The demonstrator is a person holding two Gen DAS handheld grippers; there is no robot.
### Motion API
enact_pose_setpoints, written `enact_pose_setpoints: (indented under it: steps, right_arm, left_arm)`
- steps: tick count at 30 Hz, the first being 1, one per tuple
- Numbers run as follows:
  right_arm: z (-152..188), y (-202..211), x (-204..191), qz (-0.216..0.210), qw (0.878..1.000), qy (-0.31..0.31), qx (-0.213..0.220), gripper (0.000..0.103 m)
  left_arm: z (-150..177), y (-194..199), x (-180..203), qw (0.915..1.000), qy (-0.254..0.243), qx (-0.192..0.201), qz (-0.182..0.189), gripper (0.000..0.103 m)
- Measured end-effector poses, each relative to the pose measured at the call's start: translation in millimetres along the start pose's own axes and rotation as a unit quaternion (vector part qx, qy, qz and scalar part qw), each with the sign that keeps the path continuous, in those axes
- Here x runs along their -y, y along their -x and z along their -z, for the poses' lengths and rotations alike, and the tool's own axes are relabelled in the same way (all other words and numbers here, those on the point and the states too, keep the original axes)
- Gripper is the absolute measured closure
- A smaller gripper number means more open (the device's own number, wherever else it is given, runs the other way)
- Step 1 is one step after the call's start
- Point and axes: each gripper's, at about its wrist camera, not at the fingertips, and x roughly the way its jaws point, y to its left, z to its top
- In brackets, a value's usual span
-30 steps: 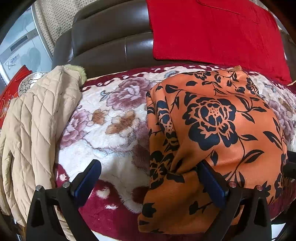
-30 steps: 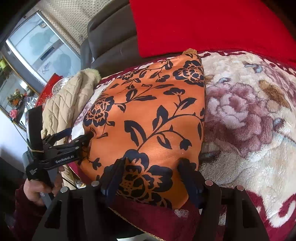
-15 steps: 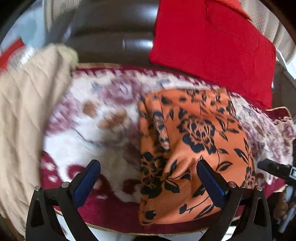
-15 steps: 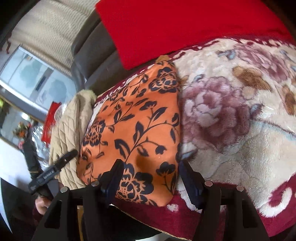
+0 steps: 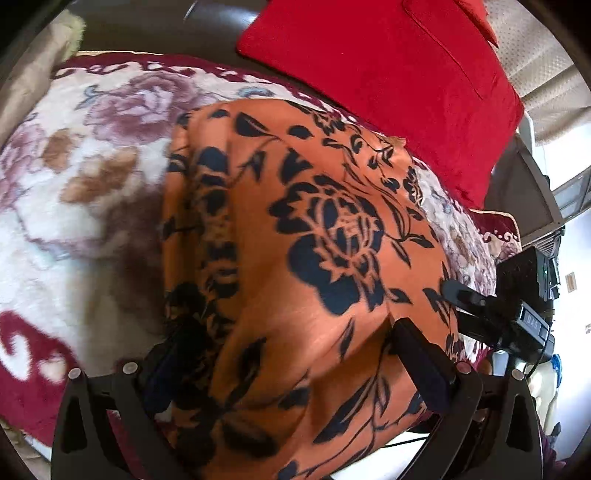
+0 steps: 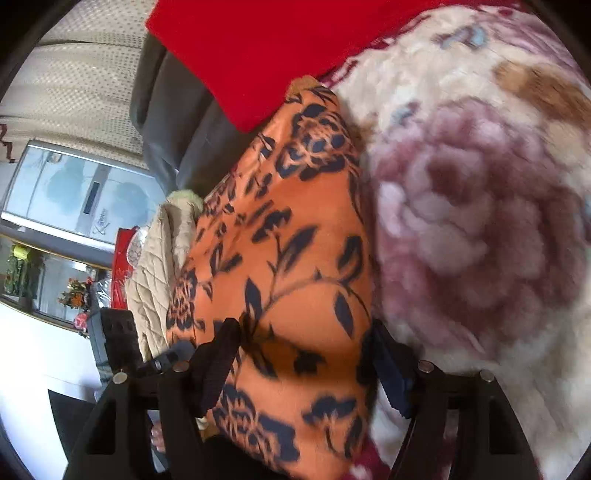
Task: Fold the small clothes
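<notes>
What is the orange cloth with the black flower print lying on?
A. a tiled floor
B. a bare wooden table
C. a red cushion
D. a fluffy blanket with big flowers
D: the orange cloth lies spread on the fluffy floral blanket, which shows on both sides of it; the red cushion stands behind, against the sofa back.

My sofa seat (image 5: 155,22) wears a floral blanket (image 5: 74,177) — on it, the orange cloth (image 5: 314,258), red cushion (image 5: 388,81) behind.
</notes>
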Motion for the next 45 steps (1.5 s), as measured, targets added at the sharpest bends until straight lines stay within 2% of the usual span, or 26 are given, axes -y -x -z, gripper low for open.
enact_pose_setpoints:
  steps: [1,2,5,6,8,9,10,14,18,23,25,28,29,31,35,41,45]
  right_arm:
    - [-1.4,-4.2,-3.8,0.004,1.0,0.008,0.001,0.028]
    - [-2.5,-9.2,-8.2,0.01,1.0,0.019,-0.001,0.027]
    - [-2.7,-18.0,-21.0,0.022,0.999,0.042,0.005,0.026]
    - [-1.1,-18.4,-24.6,0.028,0.998,0.054,0.008,0.029]
    - [3.0,-16.3,-30.5,0.041,0.996,0.074,0.018,0.04]
    - [4.6,-13.4,-31.9,0.041,0.996,0.079,0.024,0.049]
    - [5.4,-10.0,-32.5,0.038,0.996,0.081,0.03,0.053]
    - [11.9,8.2,-46.1,0.047,0.991,0.111,0.058,0.058]
    - [18.4,36.9,-54.1,0.065,0.984,0.138,0.094,0.059]
    - [20.6,92.2,-26.8,0.08,0.981,0.117,0.136,0.059]
    - [25.0,113.0,-10.7,0.087,0.979,0.106,0.148,0.059]
    - [27.9,135.2,27.3,0.088,0.982,0.063,0.152,0.059]
    - [27.7,135.7,37.5,0.083,0.984,0.051,0.148,0.059]
    - [27.6,133.7,55.0,0.064,0.987,0.036,0.141,0.059]
    - [24.7,133.0,49.8,0.064,0.988,0.046,0.135,0.053]
    - [14.9,129.9,48.2,0.057,0.991,0.027,0.121,0.048]
    - [2.4,127.1,48.4,0.054,0.992,0.02,0.115,0.045]
  left_arm:
    - [-0.6,-1.2,3.3,1.0,-0.002,0.007,0.005,0.003]
    - [-1.6,-1.3,5.4,0.9999,-0.004,0.014,0.009,0.015]
    - [-2.6,-0.6,10.5,0.9996,-0.008,0.025,-0.006,0.023]
    - [-3.3,-1.4,11.6,0.9996,-0.009,0.026,-0.009,0.024]
    - [-3.2,0.7,14.6,0.9992,-0.012,0.034,-0.016,0.038]
    - [-4.0,1.6,15.9,0.999,-0.014,0.038,-0.017,0.043]
    - [-3.7,9.5,15.3,0.9988,-0.017,0.043,-0.018,0.05]
    - [-5.2,21.2,32.7,0.9975,-0.039,0.055,-0.02,0.061]
    - [-5.6,11.7,66.5,0.9964,-0.068,0.048,-0.017,0.062]
    - [1.0,-14.7,125.1,0.9936,-0.109,0.03,-0.004,0.063]
    - [6.7,-28.3,147.3,0.9911,-0.131,0.021,-0.011,0.063]
    - [14.6,-49.8,173.6,0.9858,-0.157,0.016,-0.058,0.06]
    - [16.6,-54.5,177.4,0.9838,-0.161,0.017,-0.078,0.055]
    - [18.6,-57.5,179.8,0.9818,-0.161,0.017,-0.099,0.052]
    - [20.2,-53.8,181.1,0.9755,-0.169,0.024,-0.139,0.037]
    - [30.2,-50.5,184.8,0.9664,-0.19,0.032,-0.171,0.033]
    - [26.9,-53.1,183.8,0.9648,-0.193,0.032,-0.175,0.031]
